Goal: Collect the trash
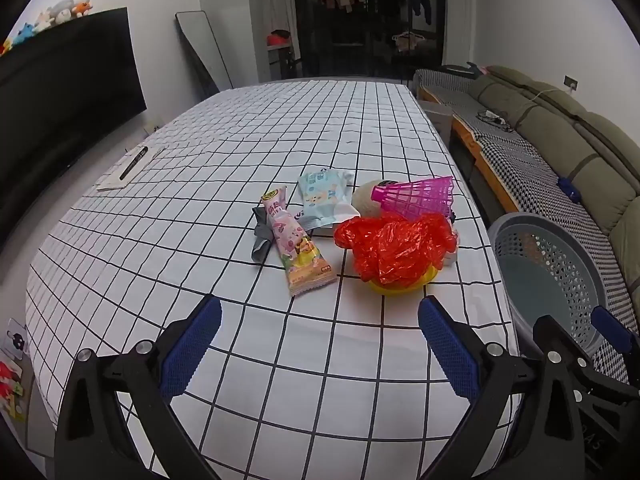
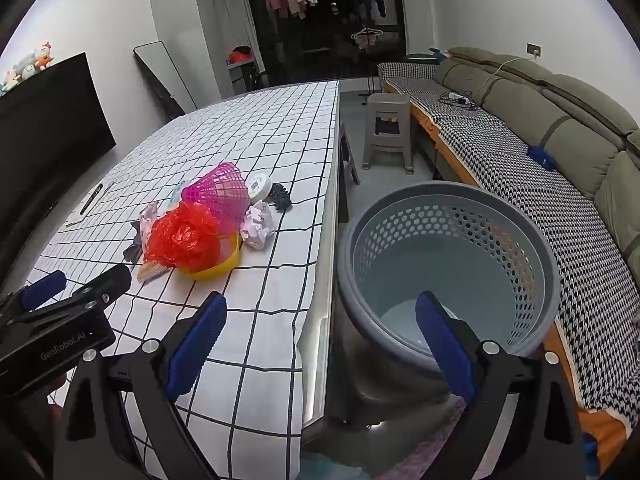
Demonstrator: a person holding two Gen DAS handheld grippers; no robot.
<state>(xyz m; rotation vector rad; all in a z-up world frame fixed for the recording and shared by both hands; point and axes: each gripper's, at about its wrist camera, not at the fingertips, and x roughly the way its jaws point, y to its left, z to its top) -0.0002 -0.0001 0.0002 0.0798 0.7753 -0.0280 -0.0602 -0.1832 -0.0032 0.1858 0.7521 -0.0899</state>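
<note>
Trash lies in a heap on the checked tablecloth (image 1: 240,140): a crumpled red plastic bag (image 1: 394,246) over a yellow bowl (image 1: 396,286), a pink mesh basket (image 1: 420,196), a pink snack wrapper (image 1: 298,244), a light blue packet (image 1: 324,198) and a grey scrap (image 1: 262,236). The right wrist view adds crumpled paper (image 2: 258,226). My left gripper (image 1: 320,344) is open and empty, short of the heap. My right gripper (image 2: 320,344) is open and empty, straddling the table edge and the rim of the grey perforated basket (image 2: 448,264), which looks empty.
A pen on a notepad (image 1: 130,168) lies at the table's left. A round white tin (image 2: 260,186) and a dark toothed object (image 2: 282,198) sit behind the heap. A grey stool (image 2: 388,128) and a sofa (image 2: 540,128) stand right of the table.
</note>
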